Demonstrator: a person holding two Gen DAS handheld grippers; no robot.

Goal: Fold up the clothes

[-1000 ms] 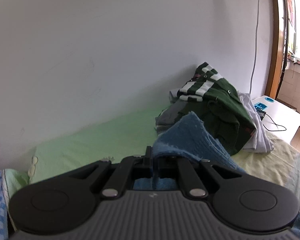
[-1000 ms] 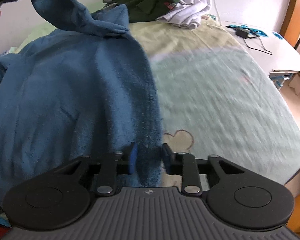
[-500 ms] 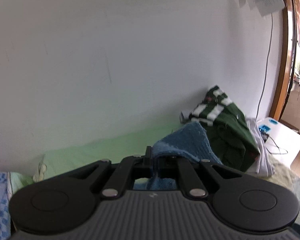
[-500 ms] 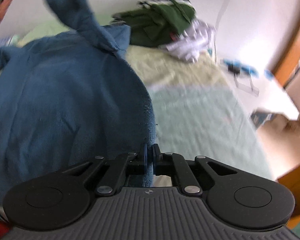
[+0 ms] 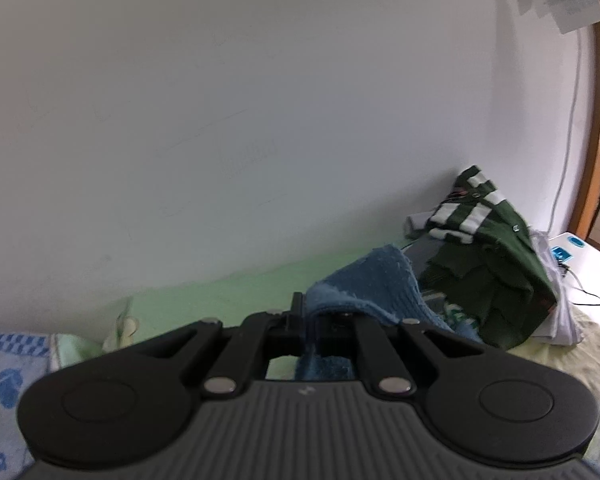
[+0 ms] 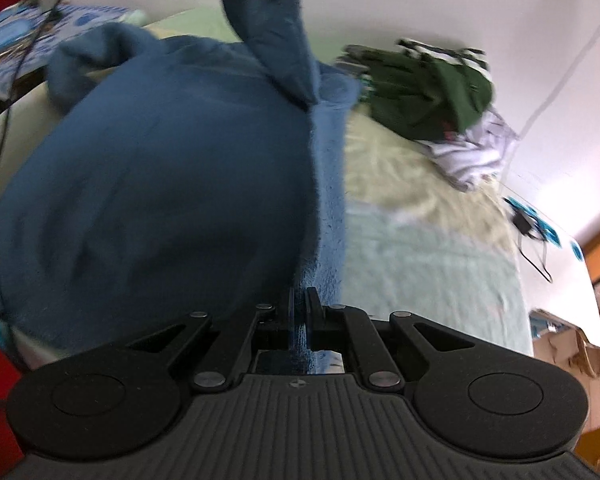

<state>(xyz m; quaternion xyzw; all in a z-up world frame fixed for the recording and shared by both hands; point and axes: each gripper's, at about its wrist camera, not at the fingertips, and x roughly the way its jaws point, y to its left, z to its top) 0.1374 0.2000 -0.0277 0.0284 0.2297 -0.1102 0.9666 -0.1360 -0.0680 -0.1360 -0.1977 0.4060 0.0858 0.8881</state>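
The right gripper (image 6: 299, 300) has its jaws pinched together on the edge of a blue fleece garment (image 6: 160, 168), the hem running straight out ahead of the fingertips. The garment spreads out ahead and to the left of this tool, over the near part of a bed (image 6: 428, 248) with a pale green and cream cover; one corner of it rises up and away at the far top of the view. To the tool's right the bed cover lies bare. Farther ahead and to the right, a dark green garment with white stripes (image 6: 432, 88) is piled on a white garment (image 6: 472, 156) near the wall.

The left gripper (image 5: 309, 312) is clamped on another edge of the blue fleece garment (image 5: 376, 280), which bunches just past the fingertips and drapes down to the right. Beyond it, to the right, sits the same green striped pile (image 5: 488, 248). Straight ahead is a plain white wall (image 5: 260, 120)
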